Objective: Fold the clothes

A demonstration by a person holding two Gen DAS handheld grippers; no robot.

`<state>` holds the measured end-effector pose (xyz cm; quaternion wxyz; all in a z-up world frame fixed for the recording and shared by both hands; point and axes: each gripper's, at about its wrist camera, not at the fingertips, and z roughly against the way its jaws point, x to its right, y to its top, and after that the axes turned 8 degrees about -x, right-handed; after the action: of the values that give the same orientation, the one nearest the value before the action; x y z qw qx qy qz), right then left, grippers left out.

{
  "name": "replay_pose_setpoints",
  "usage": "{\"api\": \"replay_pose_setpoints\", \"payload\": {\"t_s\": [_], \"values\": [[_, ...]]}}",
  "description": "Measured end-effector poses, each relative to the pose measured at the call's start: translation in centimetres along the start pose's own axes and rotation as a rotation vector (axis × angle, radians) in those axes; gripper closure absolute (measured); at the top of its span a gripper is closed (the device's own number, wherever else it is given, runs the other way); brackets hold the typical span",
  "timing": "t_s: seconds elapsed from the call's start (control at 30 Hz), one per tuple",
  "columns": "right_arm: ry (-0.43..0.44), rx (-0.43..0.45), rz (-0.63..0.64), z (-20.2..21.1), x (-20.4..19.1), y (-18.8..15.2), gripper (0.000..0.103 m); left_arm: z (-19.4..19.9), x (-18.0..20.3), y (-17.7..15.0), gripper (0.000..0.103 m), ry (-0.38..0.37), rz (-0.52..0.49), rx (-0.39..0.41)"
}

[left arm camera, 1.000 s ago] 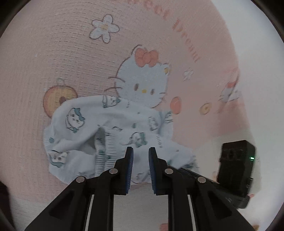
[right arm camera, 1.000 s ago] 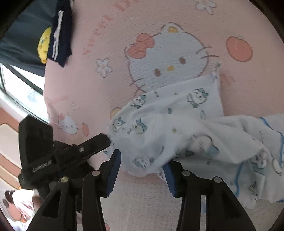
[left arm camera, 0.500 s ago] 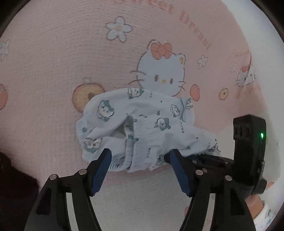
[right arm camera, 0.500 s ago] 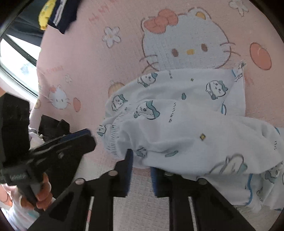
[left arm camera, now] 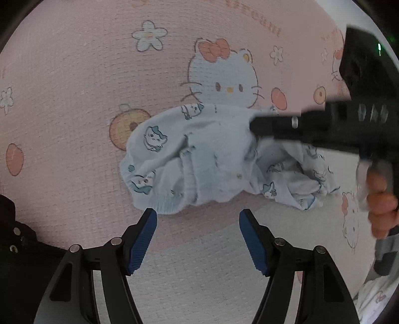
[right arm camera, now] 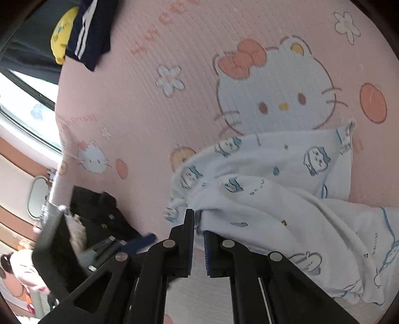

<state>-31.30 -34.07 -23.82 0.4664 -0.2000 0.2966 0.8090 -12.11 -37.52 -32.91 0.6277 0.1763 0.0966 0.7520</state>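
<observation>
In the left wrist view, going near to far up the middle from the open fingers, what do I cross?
left gripper, open, on bare pink blanket → crumpled white printed garment → white cat face with the red bow printed on the blanket → reddish lettering at the far edge.

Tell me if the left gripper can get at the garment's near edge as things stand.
Probably yes. The left gripper is open just short of the garment, with only bare blanket between; the right gripper grips elsewhere.
</observation>
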Motion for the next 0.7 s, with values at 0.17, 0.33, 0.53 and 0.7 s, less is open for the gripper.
{"api": "replay_pose_setpoints", "payload": {"t_s": [0.17,0.33,0.53,0.7], "values": [[0.012,0.018,-0.006,0.6,-0.7,1.1,0.097,-1.3,0.1,0.1,0.036,-0.101,0.062,0.002],[0.03,0.011,-0.037,0.5,-0.2,1.5,0.097,-2.9,-0.7,1.0,0.036,-0.137,0.181,0.026],[0.034,0.019,-0.047,0.5,0.4,1.7,0.097,-4.7,-0.3,1.5,0.037,-0.11,0.2,0.04],[0.028,0.026,-0.064,0.4,1.2,2.0,0.097,-5.4,-0.9,1.6,0.083,-0.063,0.217,0.045]]}}
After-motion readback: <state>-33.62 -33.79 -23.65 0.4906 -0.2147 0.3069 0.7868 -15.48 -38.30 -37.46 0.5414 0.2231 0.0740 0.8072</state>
